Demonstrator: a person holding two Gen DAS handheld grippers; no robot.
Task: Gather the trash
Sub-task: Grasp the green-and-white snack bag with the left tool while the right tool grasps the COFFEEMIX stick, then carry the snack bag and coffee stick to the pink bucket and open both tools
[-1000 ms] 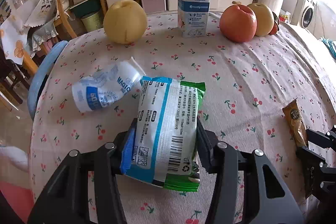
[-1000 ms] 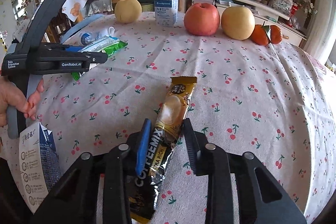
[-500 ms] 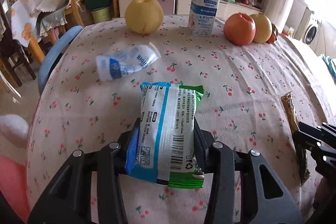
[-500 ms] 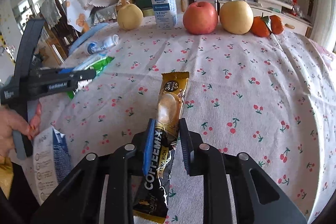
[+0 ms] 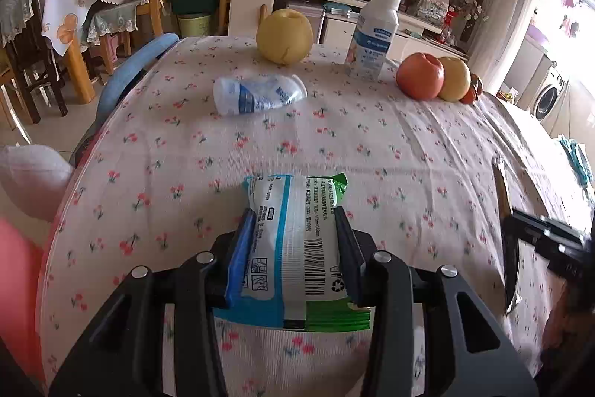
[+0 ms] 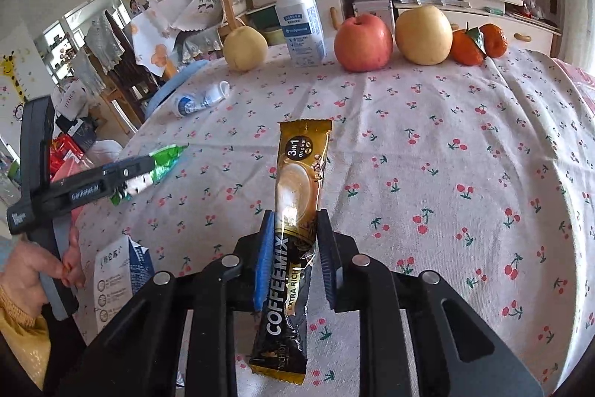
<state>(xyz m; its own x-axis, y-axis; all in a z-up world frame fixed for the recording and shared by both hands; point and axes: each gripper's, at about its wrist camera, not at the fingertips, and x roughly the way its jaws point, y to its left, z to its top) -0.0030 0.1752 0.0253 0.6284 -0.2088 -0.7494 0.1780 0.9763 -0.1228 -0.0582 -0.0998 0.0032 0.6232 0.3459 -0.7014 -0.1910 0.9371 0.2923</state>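
My left gripper (image 5: 293, 213) holds a blue, white and green wrapper packet (image 5: 293, 248) just above the cherry-print tablecloth (image 5: 372, 144). Its jaws are closing, and both pads press the packet's sides. My right gripper (image 6: 295, 214) is shut on a gold coffee-mix sachet (image 6: 301, 170), which hangs lifted with its far end tilted up. A crushed clear plastic bottle (image 5: 256, 93) lies on its side further back on the left. In the right wrist view the left gripper (image 6: 148, 166) with the packet (image 6: 165, 159) is at the left, held by a hand.
A white milk bottle (image 5: 373, 36) stands upright at the back between a yellow pear (image 5: 284, 36) and a red apple (image 5: 420, 75), with more fruit beside it. A blue-and-white carton (image 6: 119, 278) sits at the near left table edge. A blue chair (image 5: 137, 69) stands left of the table.
The left gripper has drawn back toward the near edge with the packet, away from the crushed bottle. The right jaws have closed on the sachet and raised it off the cloth.
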